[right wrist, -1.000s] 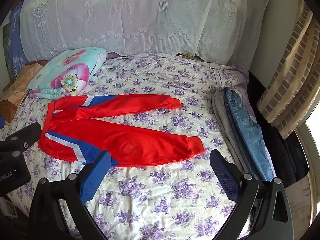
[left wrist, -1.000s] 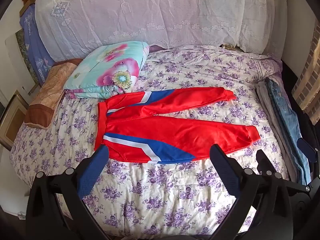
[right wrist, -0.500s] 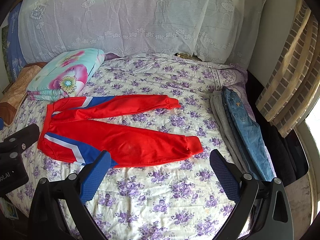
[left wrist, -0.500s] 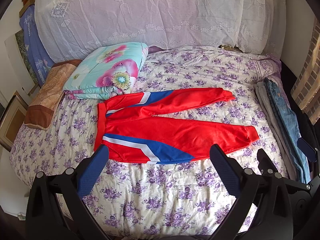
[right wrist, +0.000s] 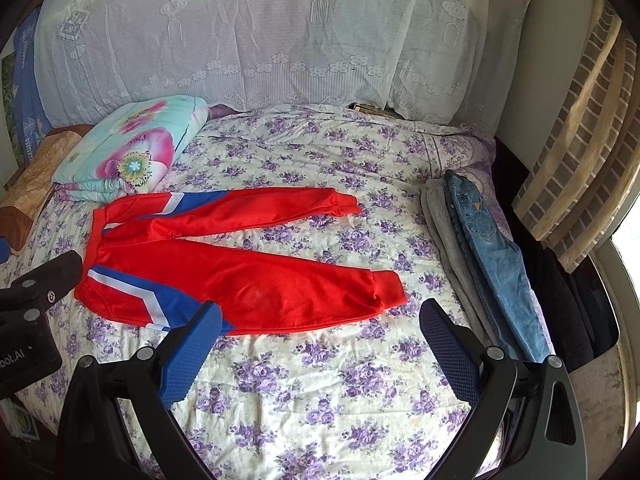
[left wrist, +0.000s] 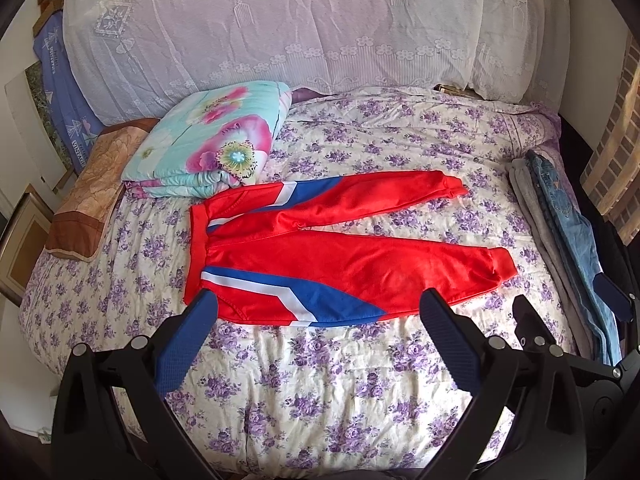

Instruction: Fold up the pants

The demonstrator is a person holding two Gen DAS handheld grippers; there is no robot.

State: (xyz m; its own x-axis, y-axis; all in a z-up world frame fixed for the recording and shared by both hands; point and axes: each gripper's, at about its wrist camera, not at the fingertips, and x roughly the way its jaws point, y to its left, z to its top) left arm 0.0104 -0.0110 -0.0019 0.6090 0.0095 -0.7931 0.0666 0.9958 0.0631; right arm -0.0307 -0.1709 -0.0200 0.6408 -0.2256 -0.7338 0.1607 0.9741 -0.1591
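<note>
Start of task, nothing folded yet. Far left on the bed: brown pillow (left wrist: 86,196), then a folded floral quilt (left wrist: 208,140) just beside the waistband end. Red track pants (left wrist: 340,256) lie flat on the purple-flowered bedsheet (left wrist: 320,380), waistband to the left, both legs running right and splayed apart, cuffs well apart, blue-and-white stripes on the hips. Left gripper (left wrist: 316,312) hovers above the near hip, fingers spread wide, holding nothing. Right gripper (right wrist: 320,320) hovers near the near leg, fingers (right wrist: 448,344) likewise spread, empty. At the right edge of the bed a stack of folded clothes with blue jeans (right wrist: 488,248) on top, then a checked curtain (right wrist: 576,160).

Step in hand, by my read: approach before the first grasp. Next move likely calls for left on the near waistband corner, right on the near cuff, lifting that leg over onto the far one. The fabric looks slick, so pinch deep.
</note>
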